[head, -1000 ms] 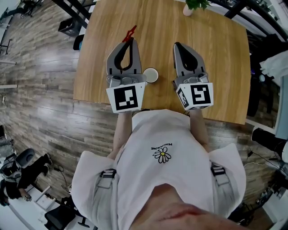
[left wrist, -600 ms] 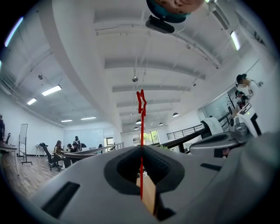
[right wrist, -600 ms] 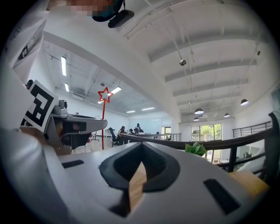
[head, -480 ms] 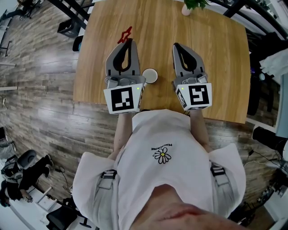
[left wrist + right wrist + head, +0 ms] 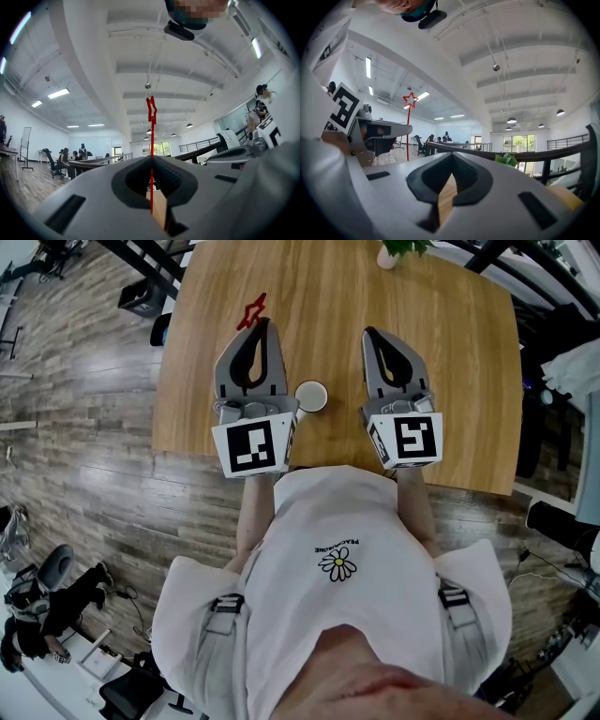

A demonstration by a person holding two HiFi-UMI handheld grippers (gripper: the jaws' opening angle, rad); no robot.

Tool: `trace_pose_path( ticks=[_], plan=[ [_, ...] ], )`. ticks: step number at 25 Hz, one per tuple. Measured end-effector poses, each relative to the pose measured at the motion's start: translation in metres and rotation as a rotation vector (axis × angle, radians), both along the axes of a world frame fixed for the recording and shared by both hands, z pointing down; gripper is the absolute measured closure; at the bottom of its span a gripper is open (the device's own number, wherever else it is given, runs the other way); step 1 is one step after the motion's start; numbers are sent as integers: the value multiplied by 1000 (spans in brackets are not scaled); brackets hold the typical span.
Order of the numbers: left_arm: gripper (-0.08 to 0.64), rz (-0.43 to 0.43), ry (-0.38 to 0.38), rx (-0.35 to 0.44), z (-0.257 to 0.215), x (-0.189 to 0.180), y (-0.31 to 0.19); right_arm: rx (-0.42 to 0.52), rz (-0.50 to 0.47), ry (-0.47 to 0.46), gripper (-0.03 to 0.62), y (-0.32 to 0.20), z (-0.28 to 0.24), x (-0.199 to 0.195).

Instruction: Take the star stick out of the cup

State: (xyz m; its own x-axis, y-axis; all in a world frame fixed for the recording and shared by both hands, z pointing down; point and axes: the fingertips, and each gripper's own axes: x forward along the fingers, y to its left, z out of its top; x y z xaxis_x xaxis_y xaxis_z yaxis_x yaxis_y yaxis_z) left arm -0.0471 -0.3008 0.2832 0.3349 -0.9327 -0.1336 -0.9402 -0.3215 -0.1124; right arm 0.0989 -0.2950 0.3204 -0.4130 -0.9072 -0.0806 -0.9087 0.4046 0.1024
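Observation:
My left gripper is shut on the thin stem of the red star stick, whose star pokes out past the fingertips, clear of the cup. In the left gripper view the star stick runs straight up from between the closed jaws of the gripper. The white paper cup stands upright on the wooden table, just right of the left gripper's body. My right gripper hovers right of the cup, shut and holding nothing. From the right gripper view, the star stick stands upright at the left.
A small potted plant sits at the table's far edge, also visible as green leaves. The table's near edge runs just under both grippers. Wood-plank floor, a black office chair and dark furniture surround the table.
The left gripper has shifted left and slightly away from the cup, carrying the star stick with it. The right gripper has hardly moved.

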Motion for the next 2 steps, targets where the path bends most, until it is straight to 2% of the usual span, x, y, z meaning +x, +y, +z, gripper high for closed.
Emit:
trace_pose_path(
  ticks=[2],
  plan=[
    [540, -5, 1, 3, 0, -2, 0, 3, 2, 6, 586, 0, 0, 1]
  ],
)
